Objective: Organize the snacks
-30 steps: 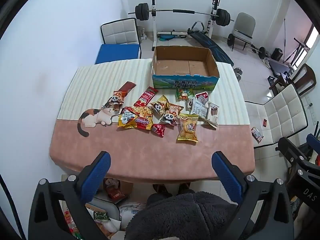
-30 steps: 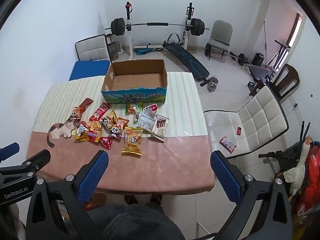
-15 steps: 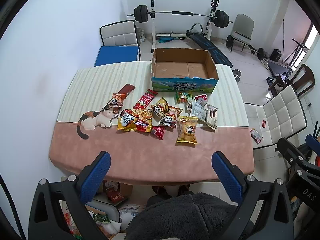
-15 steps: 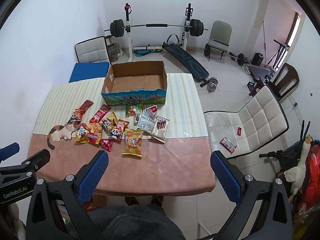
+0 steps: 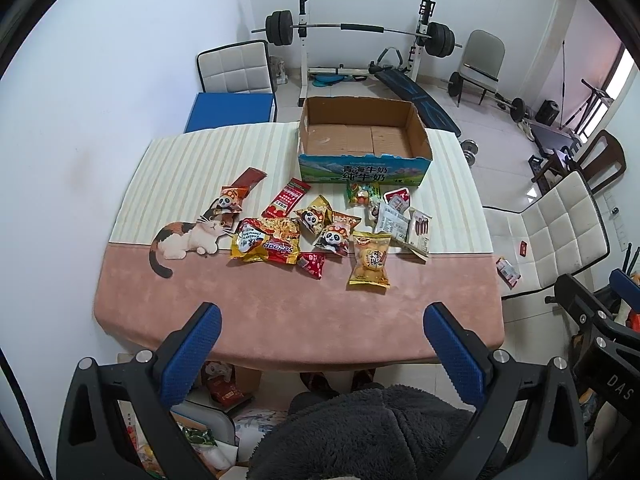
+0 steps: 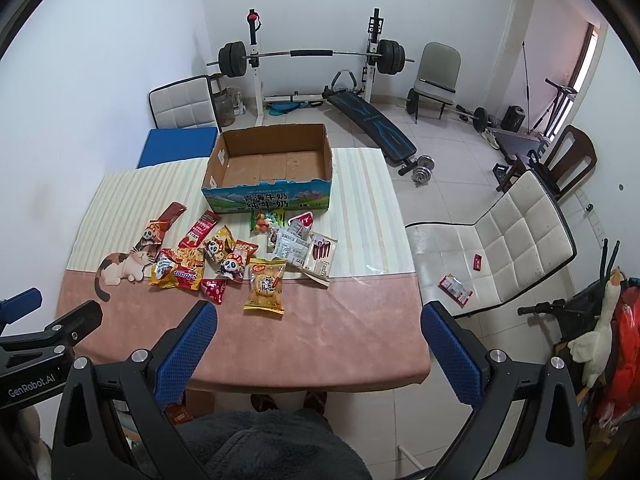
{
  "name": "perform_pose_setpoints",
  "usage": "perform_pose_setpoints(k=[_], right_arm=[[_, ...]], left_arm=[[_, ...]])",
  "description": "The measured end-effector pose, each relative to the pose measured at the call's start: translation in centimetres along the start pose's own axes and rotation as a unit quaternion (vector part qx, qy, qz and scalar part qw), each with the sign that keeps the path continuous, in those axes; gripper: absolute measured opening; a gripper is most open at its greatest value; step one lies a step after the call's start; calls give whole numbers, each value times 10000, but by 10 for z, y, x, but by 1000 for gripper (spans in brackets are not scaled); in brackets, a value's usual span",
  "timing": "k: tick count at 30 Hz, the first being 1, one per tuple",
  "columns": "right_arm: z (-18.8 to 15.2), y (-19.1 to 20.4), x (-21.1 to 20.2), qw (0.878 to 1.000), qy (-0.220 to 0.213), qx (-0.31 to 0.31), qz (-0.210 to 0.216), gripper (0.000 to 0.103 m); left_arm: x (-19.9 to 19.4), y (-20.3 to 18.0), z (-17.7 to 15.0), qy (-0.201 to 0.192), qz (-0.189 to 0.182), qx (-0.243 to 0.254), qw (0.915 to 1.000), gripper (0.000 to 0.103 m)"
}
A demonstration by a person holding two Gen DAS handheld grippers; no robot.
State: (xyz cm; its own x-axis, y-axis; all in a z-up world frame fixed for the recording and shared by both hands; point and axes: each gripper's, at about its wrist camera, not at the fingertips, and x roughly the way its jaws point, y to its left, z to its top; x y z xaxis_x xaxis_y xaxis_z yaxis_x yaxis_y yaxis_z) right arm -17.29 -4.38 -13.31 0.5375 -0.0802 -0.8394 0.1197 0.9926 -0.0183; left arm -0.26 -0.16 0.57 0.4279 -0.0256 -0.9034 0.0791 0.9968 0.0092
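Observation:
Several snack packets lie scattered mid-table: a yellow bun packet [image 5: 370,258] [image 6: 266,286], a red-yellow noodle bag [image 5: 266,242] [image 6: 178,268], panda packets [image 5: 334,234], a red stick packet [image 5: 286,198] and white packets [image 5: 400,222]. An open, empty cardboard box [image 5: 362,170] [image 6: 268,198] stands behind them. My left gripper [image 5: 318,342] and right gripper [image 6: 316,340] are both open and empty, held above the table's near edge, well short of the snacks.
The table [image 5: 280,312] has a pink and striped cloth with a cat print [image 5: 186,238]. A white chair [image 6: 500,248] stands to the right and another [image 5: 236,66] behind. A barbell rack [image 6: 312,54] and weight bench are at the back. Bags lie under the table.
Both grippers have drawn back and risen slightly, so the table looks a little smaller and farther. The snacks and box have not moved.

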Motion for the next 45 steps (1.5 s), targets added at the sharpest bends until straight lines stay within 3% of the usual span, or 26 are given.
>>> perform_pose_setpoints(k=[45], right_arm=[[10, 8, -8, 9999, -109, 7, 100, 103]], left_arm=[[-7, -13, 6, -132, -97, -44, 9999, 103]])
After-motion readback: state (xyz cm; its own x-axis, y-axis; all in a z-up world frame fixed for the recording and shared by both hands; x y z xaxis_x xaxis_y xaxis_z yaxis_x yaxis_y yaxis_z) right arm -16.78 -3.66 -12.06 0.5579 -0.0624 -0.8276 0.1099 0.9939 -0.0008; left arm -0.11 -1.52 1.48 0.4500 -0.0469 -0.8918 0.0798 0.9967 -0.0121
